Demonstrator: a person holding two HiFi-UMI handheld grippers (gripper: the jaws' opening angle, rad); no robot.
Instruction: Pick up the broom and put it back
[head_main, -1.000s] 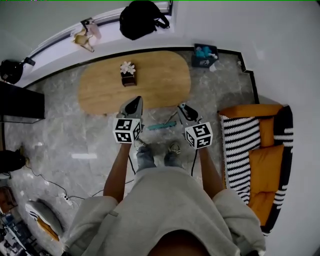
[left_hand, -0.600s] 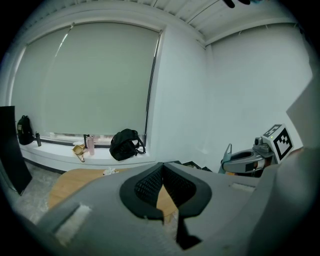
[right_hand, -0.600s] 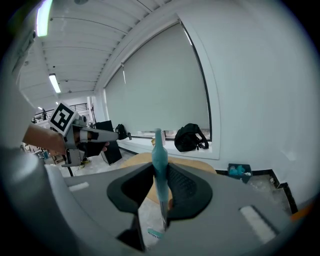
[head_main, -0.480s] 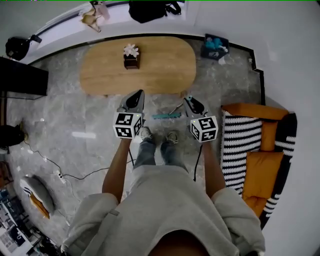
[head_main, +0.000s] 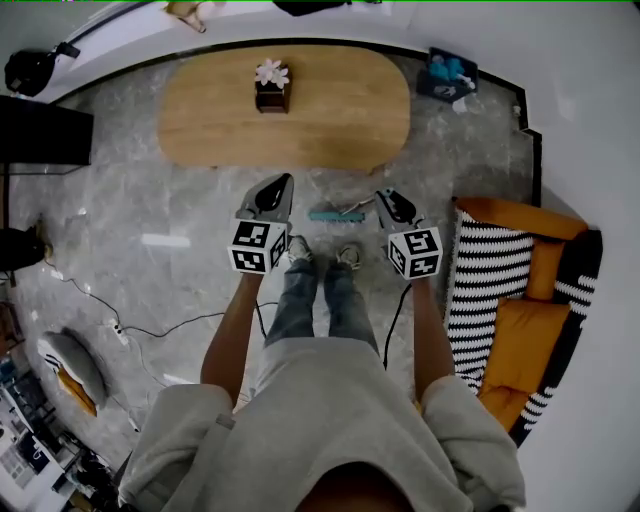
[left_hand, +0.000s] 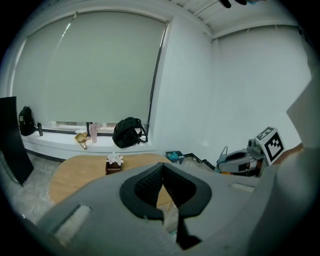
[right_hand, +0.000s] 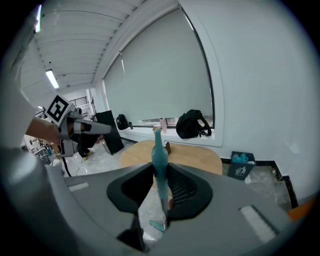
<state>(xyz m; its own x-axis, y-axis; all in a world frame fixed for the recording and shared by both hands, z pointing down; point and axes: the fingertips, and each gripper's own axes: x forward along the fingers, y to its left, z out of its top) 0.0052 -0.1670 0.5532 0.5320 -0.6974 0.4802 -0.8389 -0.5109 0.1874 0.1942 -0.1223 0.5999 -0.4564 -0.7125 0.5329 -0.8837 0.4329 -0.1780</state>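
Note:
The broom has a teal handle (right_hand: 159, 147) and a small teal brush head (head_main: 336, 215). Its head hangs low over the grey marble floor, just ahead of the person's shoes (head_main: 347, 257). My right gripper (head_main: 384, 197) is shut on the handle, which stands upright between its jaws in the right gripper view, with the brush head (right_hand: 156, 226) below them. To the left, about level with it, my left gripper (head_main: 277, 187) is shut with nothing in it; its jaw tips meet in the left gripper view (left_hand: 163, 168).
An oval wooden table (head_main: 200, 120) with a small flower box (head_main: 271, 88) stands just ahead. An orange and striped sofa (head_main: 520, 320) is at the right. A dark bin (head_main: 447, 75) sits by the far wall. Cables (head_main: 150, 325) trail across the floor at the left.
Both grippers have sunk toward the floor, the broom still in the right one. The table now fills more of the head view's top.

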